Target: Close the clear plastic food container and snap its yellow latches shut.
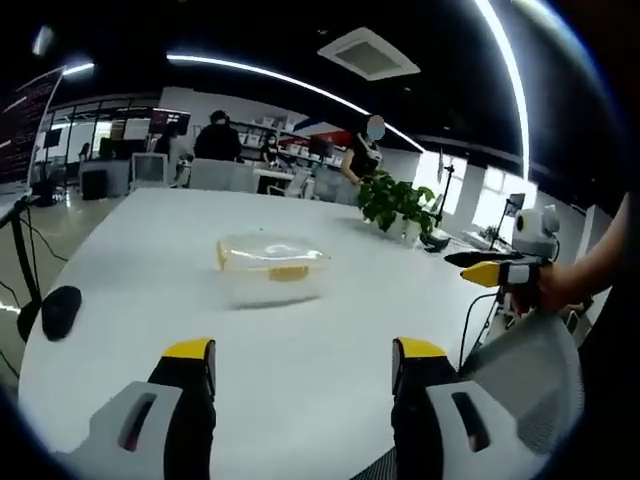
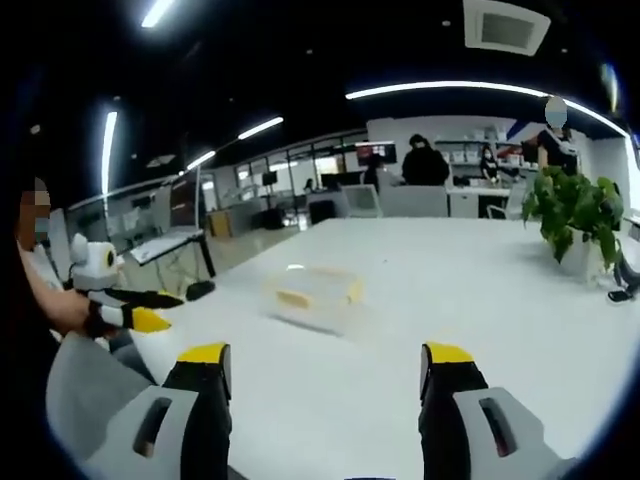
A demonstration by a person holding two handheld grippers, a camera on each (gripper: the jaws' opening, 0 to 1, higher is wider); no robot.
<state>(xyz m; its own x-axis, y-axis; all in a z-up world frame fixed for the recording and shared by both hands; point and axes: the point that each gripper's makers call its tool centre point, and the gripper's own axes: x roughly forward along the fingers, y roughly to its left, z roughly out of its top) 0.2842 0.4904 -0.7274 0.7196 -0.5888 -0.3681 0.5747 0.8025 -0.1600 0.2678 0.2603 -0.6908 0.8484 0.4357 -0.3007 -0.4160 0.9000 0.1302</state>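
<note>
- Two grippers, the left gripper (image 1: 302, 362) and the right gripper (image 2: 326, 367), hang with jaws spread, empty, above the table's (image 1: 330, 385) near edge.
- The clear container (image 1: 272, 269) sits mid-table, well apart; likely light, slippery, rigid.
- Press its yellow latches (image 1: 288, 272) at the rim.

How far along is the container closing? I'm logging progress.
Barely begun. The clear container sits alone on the white table; whether its lid or yellow latches are shut is too blurred to tell. Left gripper and right gripper are open, short of it. Closing and latching apparently remain.
</note>
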